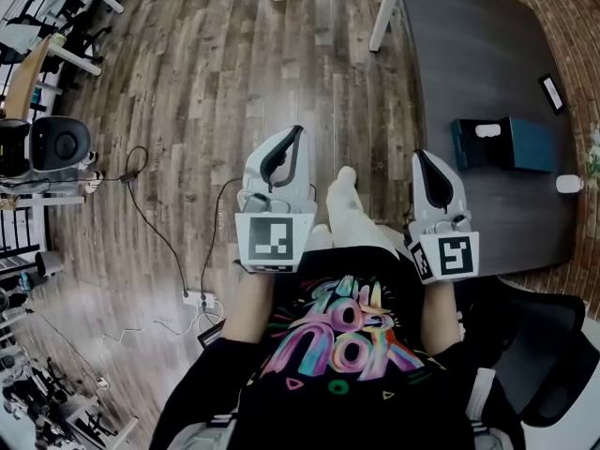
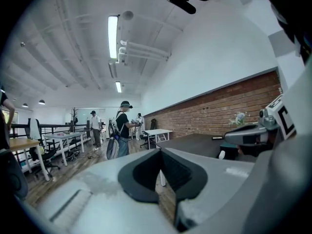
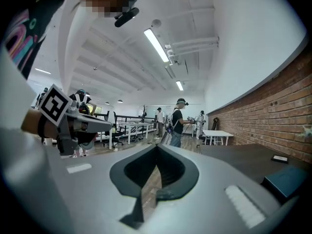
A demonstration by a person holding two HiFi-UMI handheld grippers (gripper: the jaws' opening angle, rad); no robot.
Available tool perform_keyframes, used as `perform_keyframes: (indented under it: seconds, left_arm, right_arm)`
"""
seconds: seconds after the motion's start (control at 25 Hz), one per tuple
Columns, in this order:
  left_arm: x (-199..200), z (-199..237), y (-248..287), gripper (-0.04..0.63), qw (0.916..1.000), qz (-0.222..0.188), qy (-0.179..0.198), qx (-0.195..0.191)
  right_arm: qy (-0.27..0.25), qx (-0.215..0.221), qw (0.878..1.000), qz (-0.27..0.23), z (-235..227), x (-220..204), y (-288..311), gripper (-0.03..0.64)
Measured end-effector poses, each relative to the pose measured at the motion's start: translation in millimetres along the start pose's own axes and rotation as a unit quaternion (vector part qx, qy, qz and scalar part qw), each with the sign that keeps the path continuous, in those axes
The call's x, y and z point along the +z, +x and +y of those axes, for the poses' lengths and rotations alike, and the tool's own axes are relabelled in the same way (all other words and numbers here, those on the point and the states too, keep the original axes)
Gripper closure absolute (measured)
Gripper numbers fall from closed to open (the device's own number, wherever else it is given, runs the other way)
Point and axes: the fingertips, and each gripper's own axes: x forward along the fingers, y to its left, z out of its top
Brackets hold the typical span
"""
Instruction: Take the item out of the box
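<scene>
Floor: wooden plank floor (image 1: 206, 82) below the person.
Counter: dark grey rounded counter (image 1: 469, 54), at the right.
Box: teal rectangular box (image 1: 525, 146) on the counter, well ahead of both tools.
Left tool: grey-and-black left tool (image 1: 296, 133), clenched, empty, over the floor.
Right tool: matching right tool (image 1: 420, 156), clenched, empty, near the counter's edge.
Item: small white item (image 1: 487, 130) in the box's left end.

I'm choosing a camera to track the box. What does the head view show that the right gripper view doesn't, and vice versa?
Only head view: floor cable, power strip, the white item at the box. Only right gripper view: ceiling lights, distant people. Both: box, table, left claw.
</scene>
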Motion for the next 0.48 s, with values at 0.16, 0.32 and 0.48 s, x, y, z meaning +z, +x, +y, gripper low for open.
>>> perform_keyframes:
  seconds: [0.16, 0.32, 0.48]
  left_arm:
    - [0.3, 5.5, 31.2, 0.594, 0.9999, -0.005, 0.007, -0.012]
    - [4.4, 6.3, 80.3, 0.594, 0.9998, -0.007, 0.003, -0.016]
    - [18.7, 3.3, 136.9, 0.594, 0.9992, -0.003, 0.014, -0.038]
  right_arm:
    - [0.003, -0.003, 1.000, -0.002, -15.6, -3.6, 24.0, 0.617]
    - [0.006, -0.008, 1.000, 0.010, -53.0, -13.2, 55.6, 0.617]
    - [-0.006, -0.013, 1.000, 0.013, -85.4, -9.3, 90.7, 0.617]
